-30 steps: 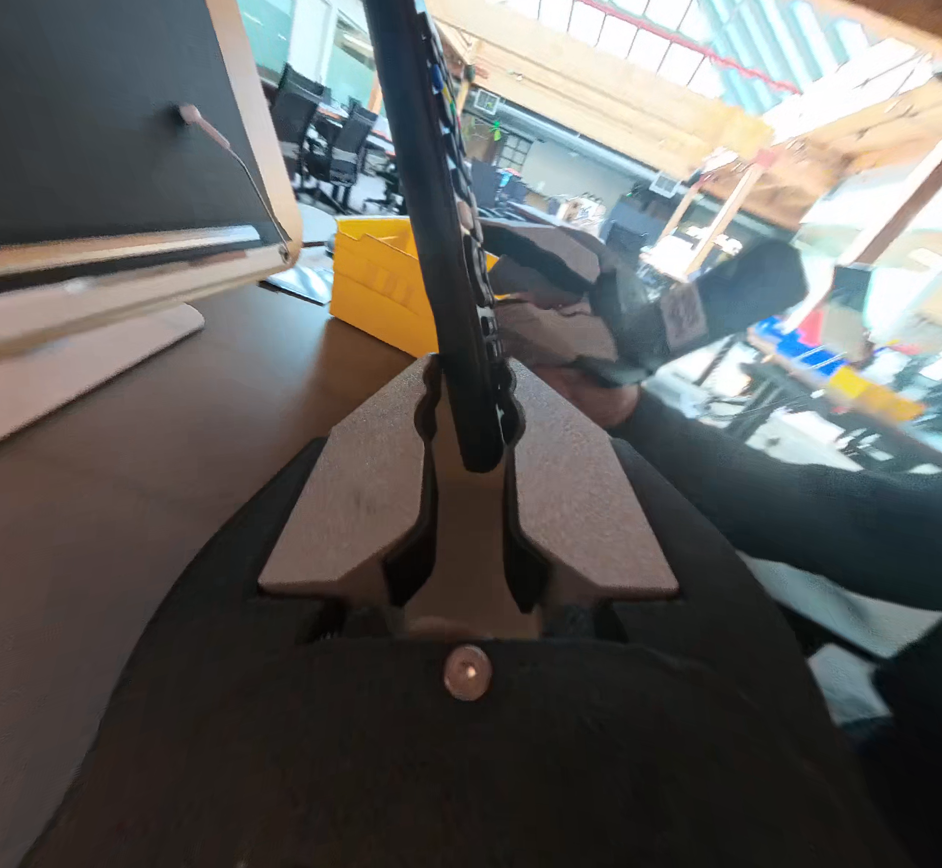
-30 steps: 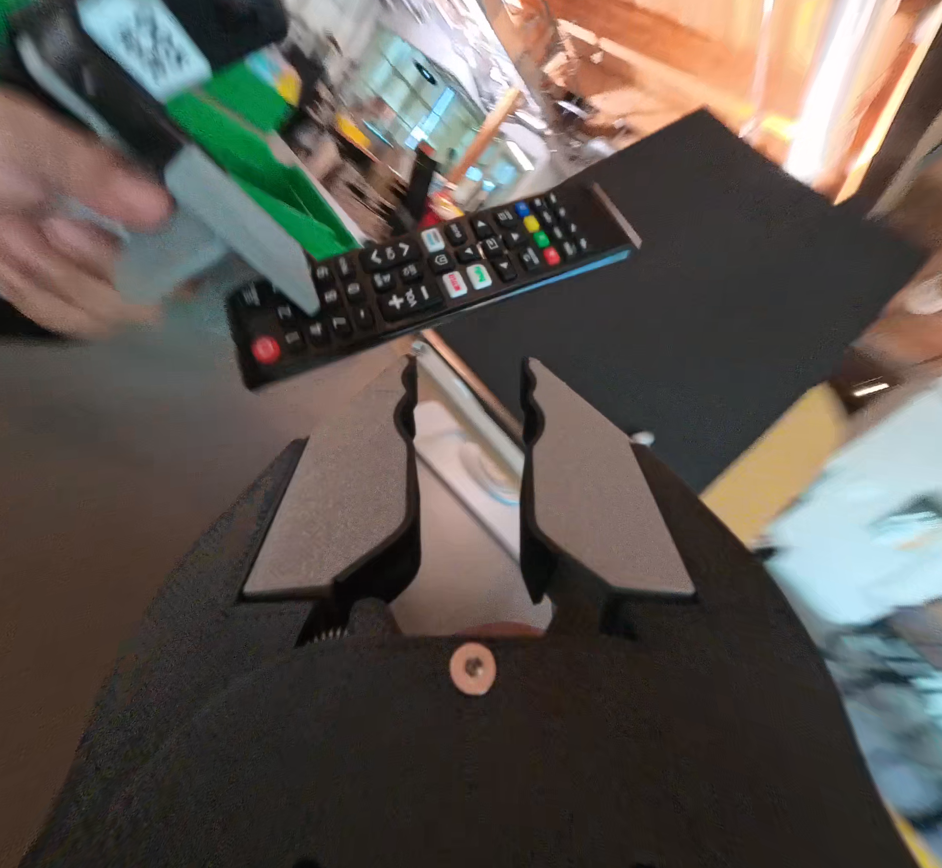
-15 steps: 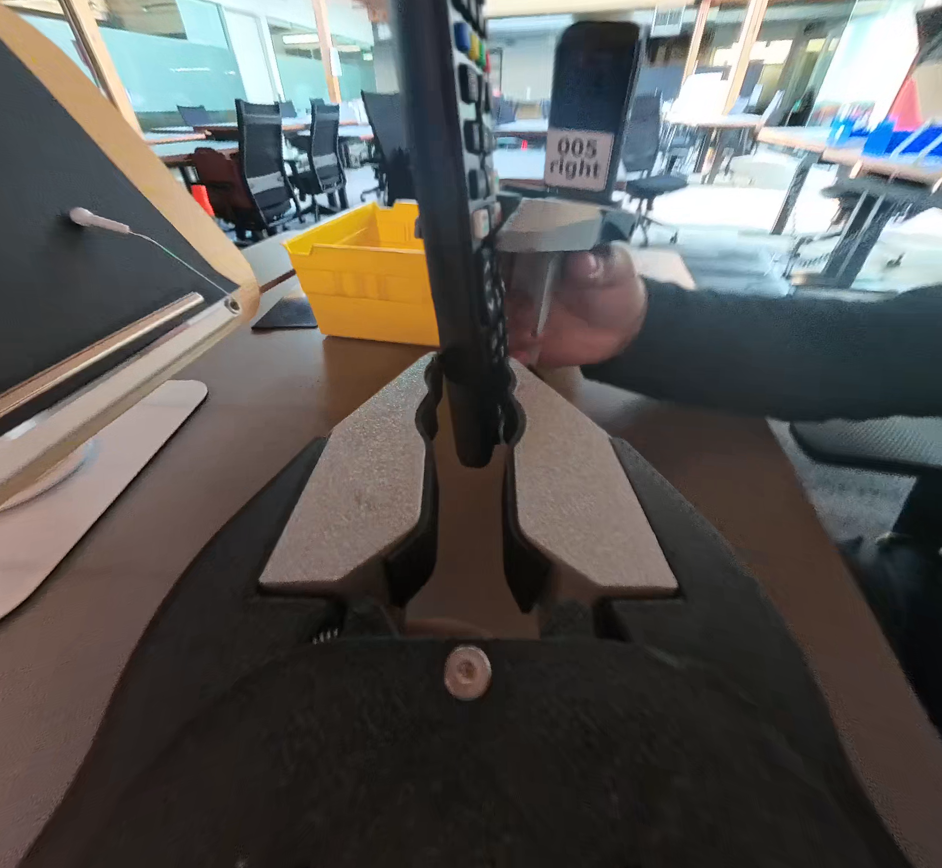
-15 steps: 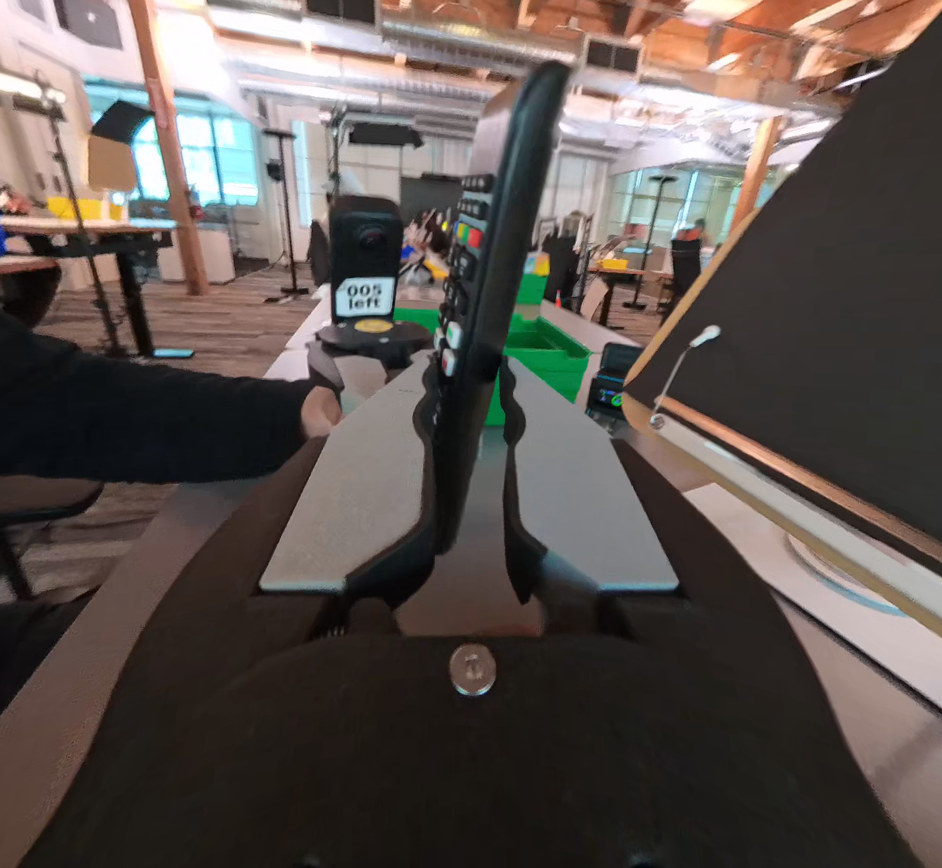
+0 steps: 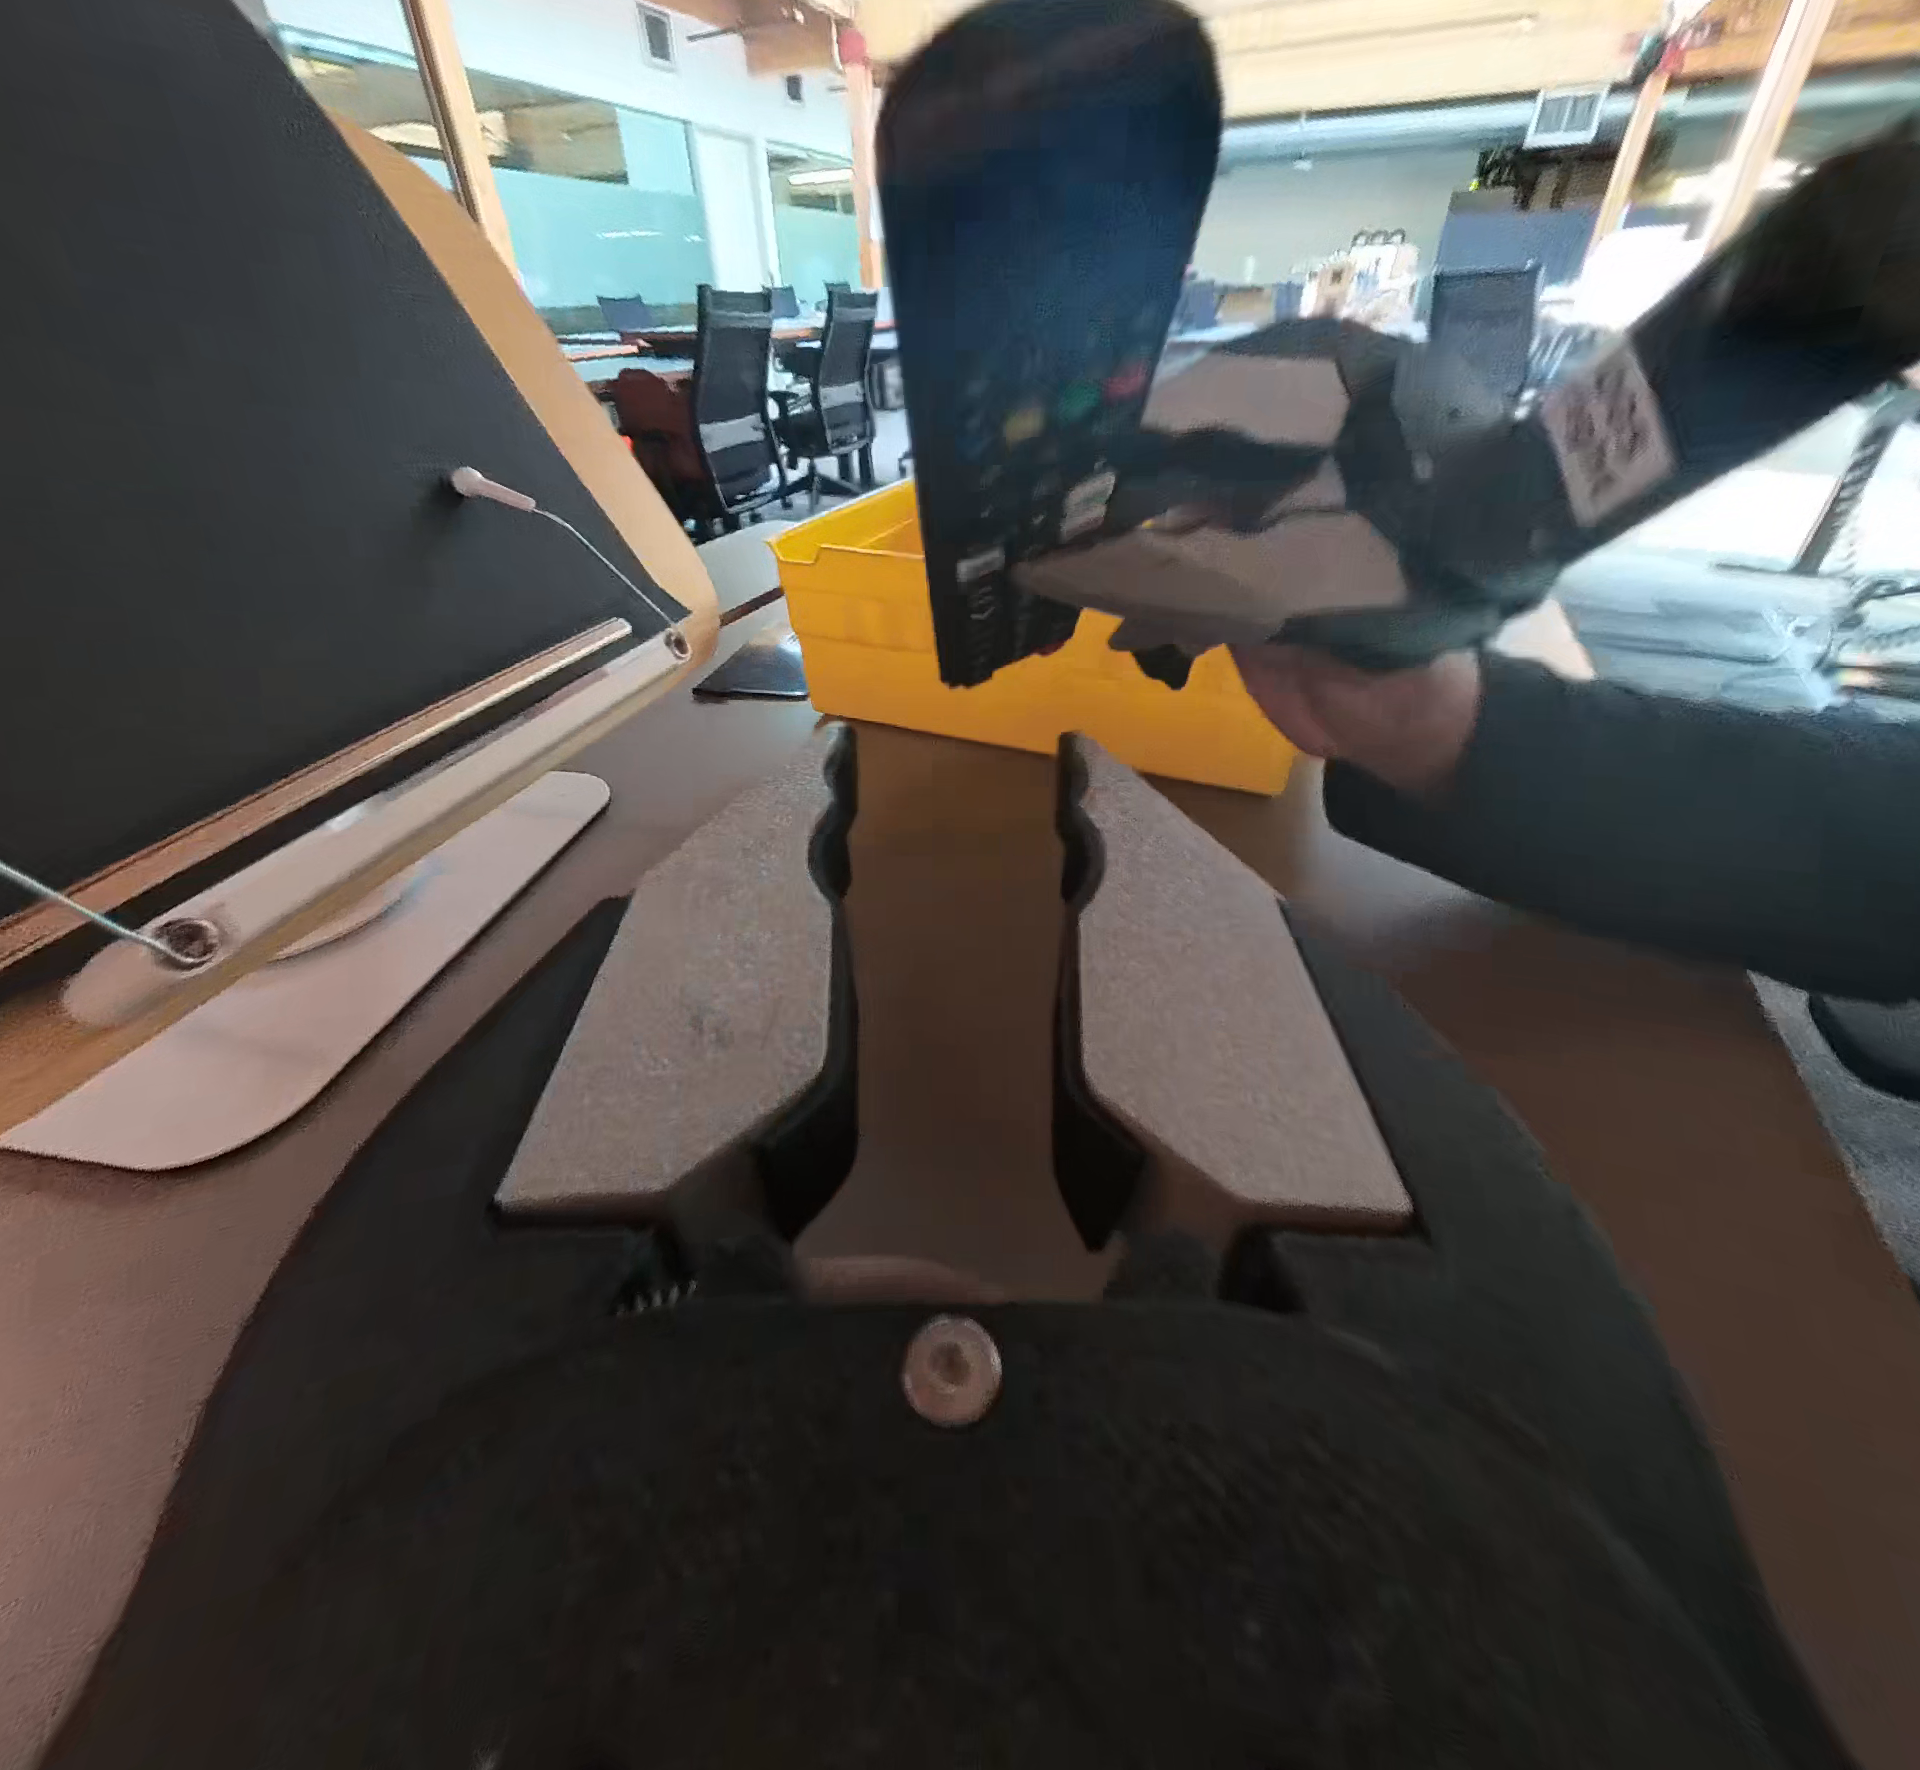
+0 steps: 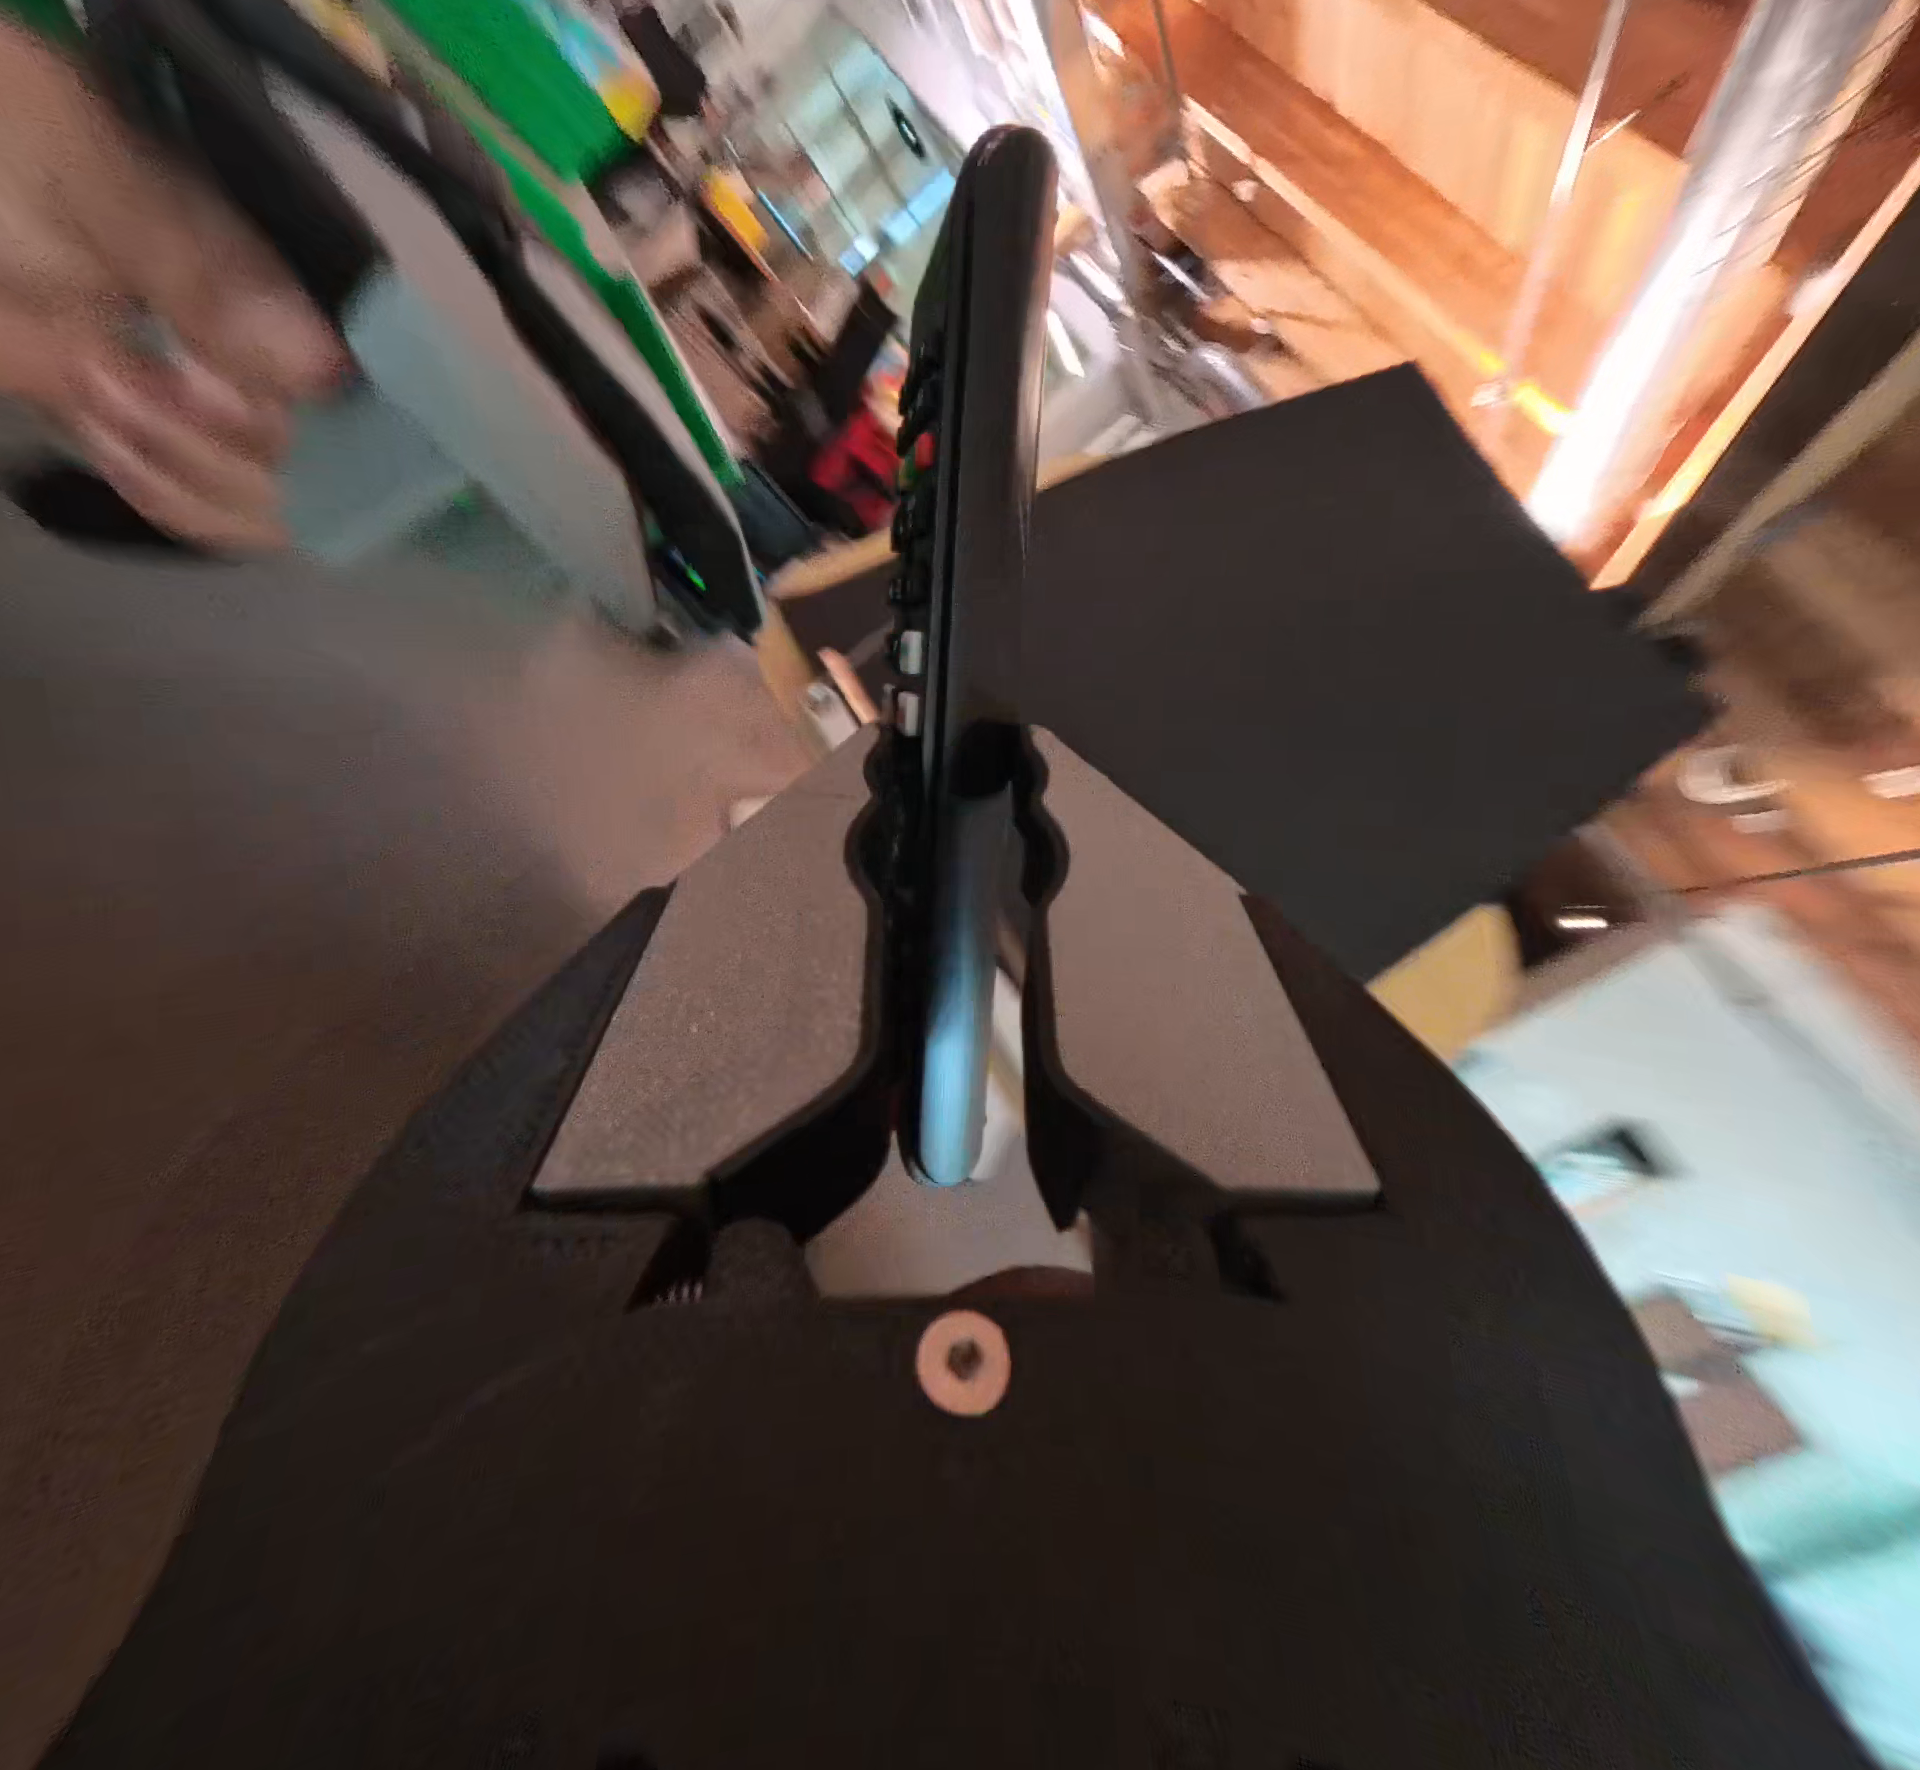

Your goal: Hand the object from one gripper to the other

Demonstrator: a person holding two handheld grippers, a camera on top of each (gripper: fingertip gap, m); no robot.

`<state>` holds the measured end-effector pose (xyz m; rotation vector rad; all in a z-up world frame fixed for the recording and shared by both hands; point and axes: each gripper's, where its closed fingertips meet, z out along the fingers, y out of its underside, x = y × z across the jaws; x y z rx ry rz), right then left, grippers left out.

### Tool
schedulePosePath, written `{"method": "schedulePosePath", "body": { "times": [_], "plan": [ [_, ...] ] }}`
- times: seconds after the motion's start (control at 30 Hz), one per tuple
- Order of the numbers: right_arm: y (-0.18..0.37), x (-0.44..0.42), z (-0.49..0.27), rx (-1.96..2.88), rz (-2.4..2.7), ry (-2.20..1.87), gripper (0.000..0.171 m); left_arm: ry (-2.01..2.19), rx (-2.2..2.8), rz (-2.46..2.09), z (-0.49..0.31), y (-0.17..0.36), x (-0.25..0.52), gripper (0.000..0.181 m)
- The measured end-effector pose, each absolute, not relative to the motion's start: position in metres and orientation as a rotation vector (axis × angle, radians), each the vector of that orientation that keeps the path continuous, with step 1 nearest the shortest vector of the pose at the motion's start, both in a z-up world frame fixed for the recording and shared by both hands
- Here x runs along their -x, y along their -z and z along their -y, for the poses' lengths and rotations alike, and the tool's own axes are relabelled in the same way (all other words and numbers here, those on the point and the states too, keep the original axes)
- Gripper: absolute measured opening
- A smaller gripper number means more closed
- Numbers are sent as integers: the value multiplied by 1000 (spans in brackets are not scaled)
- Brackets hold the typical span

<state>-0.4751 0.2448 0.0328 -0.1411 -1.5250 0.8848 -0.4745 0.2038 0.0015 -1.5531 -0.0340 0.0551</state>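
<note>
The right claw pinches the black remote upright; the left claw is spread and empty above the table.

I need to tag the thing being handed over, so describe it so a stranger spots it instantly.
Above the brown table, in front of the yellow bin, the right gripper holds a remote control upright. It is slim and black, the only thing here with small coloured buttons.

From my feed I count one black remote, two tongs, the left tongs and the right tongs, one yellow bin, one tilted black board and one desk
</note>
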Motion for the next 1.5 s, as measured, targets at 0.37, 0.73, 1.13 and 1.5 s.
{"method": "schedulePosePath", "body": {
  "times": [0.37, 0.73, 1.13, 1.5],
  "plan": [
    [-9, 503, -244, -83, 1390, -164, 19, -12, 1476, 213, -211, -7, 484, 76],
    [-7, 496, -216, -184, 1340, -80, 19, 339, 1297, 466, -191, -13, 512, 39],
    [1, 488, -209, -327, 1339, -115, 20, 730, 1464, 330, -205, 12, 469, 12],
    [7, 484, -201, -400, 1338, -99, 20, 692, 1542, 277, -206, 20, 464, 17]
  ]
}}
